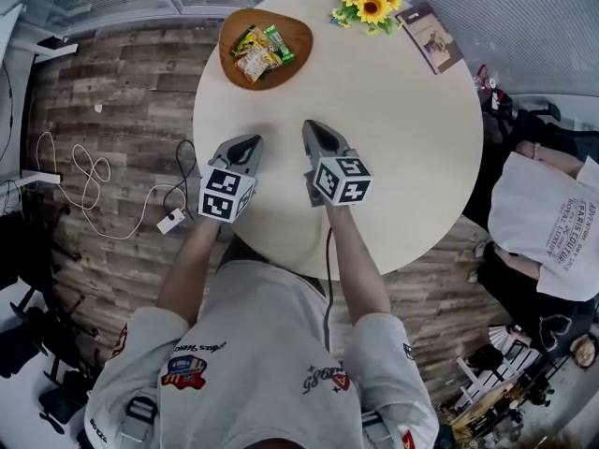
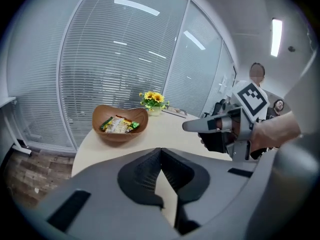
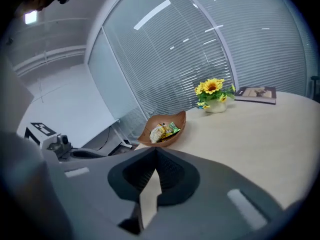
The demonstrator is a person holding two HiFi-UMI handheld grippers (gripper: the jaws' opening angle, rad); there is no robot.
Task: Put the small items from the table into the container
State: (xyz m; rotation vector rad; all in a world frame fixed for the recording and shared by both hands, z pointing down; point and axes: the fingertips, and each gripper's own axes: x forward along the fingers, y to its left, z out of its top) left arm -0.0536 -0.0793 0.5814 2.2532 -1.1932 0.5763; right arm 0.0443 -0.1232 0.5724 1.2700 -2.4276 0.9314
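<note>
Packets (image 1: 259, 52) look all in; left gripper (image 1: 247, 144) and right gripper (image 1: 314, 129) jaws closed, empty.
Bowl (image 1: 298, 28) sits at desk's (image 1: 393, 138) far-left edge; I'd back both off level, clear of its rim.

Desk (image 1: 402, 157): round top, pale, smooth and matt, laminate-like. At the desk's far-left edge, bowl (image 1: 281, 73): brown, wood by its look, smooth with a low sheen. In that bowl, packets (image 1: 257, 54): glossy printed plastic wrap. At the desk's far-right edge, booklet (image 1: 432, 37): paper with a glossy cover. Around the desk, floor (image 1: 112, 92): wood planks, rough-grained and matt. Above the desk's near half, left tongs (image 1: 253, 141) and right tongs (image 1: 309, 125): matt grey plastic shells, black ribbed pads (image 2: 142, 176), marker cubes (image 1: 227, 195) in matt black-and-white print.
</note>
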